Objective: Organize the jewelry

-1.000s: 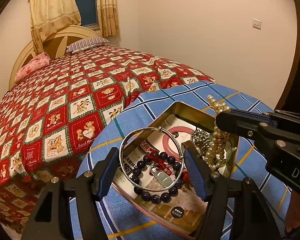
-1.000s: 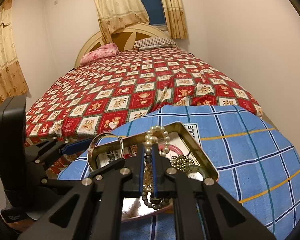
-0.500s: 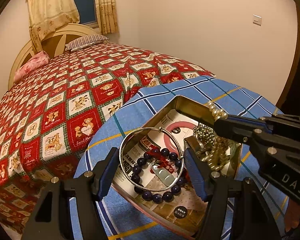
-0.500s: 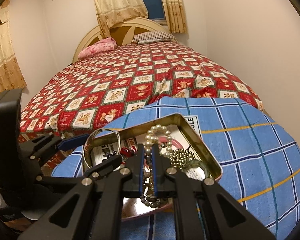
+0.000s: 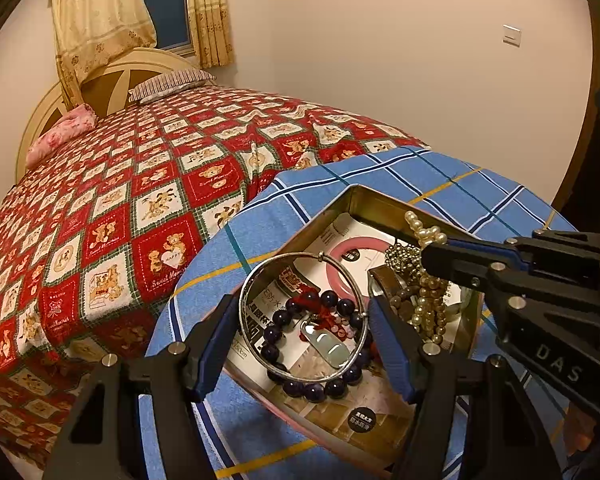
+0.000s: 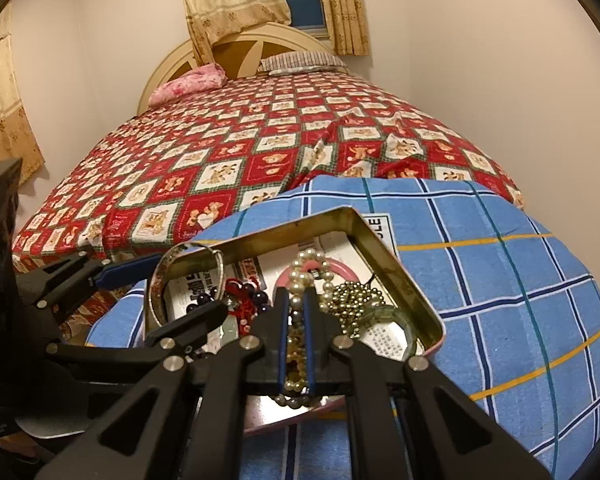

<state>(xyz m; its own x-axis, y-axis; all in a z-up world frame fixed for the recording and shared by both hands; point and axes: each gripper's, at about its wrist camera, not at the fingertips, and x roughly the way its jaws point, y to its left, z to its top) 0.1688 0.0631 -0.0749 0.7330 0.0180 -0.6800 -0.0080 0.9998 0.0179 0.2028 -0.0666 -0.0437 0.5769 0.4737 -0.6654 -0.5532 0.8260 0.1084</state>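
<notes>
Pearl strand (image 6: 300,280) pinched btwn right jaws — over tin (image 6: 384,248).

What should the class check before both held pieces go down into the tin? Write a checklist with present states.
1. Right gripper jaws shut on pearl necklace: ok.
2. Left gripper jaws span silver bangle: ok.
3. Both pieces over the tin: ok.
4. Pearl strand free of gold bead chain: cannot tell.
5. Bare spot for the bangle, apart from dark bead bracelet: cannot tell.
</notes>
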